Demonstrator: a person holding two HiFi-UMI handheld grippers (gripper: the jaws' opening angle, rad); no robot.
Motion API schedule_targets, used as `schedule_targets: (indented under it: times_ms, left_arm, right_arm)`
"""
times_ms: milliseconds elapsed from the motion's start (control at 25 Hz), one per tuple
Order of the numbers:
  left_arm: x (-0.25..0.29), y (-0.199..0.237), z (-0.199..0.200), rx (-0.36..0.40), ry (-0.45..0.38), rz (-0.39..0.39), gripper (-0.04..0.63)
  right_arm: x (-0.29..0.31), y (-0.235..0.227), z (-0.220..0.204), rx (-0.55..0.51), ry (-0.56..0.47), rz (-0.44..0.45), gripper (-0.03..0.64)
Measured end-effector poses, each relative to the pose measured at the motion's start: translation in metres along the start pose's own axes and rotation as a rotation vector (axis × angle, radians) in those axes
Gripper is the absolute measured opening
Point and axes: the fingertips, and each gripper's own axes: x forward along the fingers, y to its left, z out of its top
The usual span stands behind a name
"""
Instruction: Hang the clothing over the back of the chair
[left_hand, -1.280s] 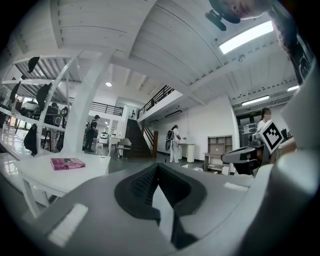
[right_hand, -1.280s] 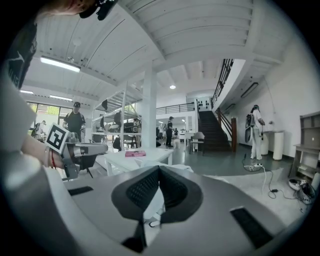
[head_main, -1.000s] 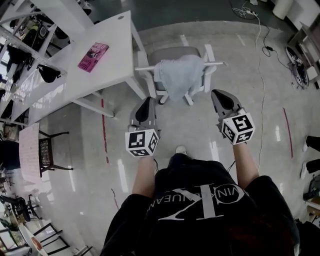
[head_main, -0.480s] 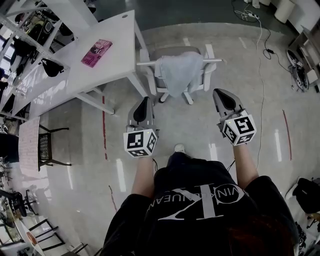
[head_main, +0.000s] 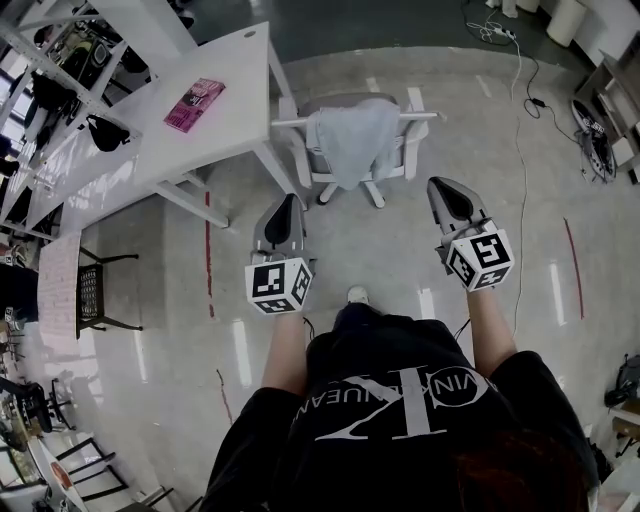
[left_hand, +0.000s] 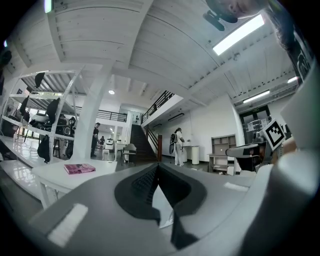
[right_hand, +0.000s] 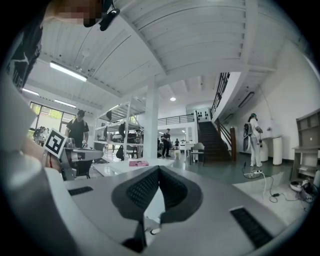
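Task looks done: the pale blue, soft clothing (head_main: 352, 142) is draped over the top edge of the grey-and-white chair (head_main: 425, 117) back, limp folds hanging down. My left gripper (head_main: 288, 202) and right gripper (head_main: 441, 187) have jaws pressed together on nothing, well apart from the chair, over the glossy floor (head_main: 520, 200). Nothing left, I judge.

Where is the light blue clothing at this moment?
In the head view, upper centre: the clothing hangs over the back of the chair, just right of the white table.
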Motion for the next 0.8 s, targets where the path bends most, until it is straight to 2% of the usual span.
schedule_targets:
  times_ms: [800]
  left_arm:
    - [-0.022, -0.006, 0.008, 0.005, -0.015, 0.015, 0.012]
  right_arm:
    - [-0.021, 0.009, 0.009, -0.015, -0.025, 0.001, 0.014]
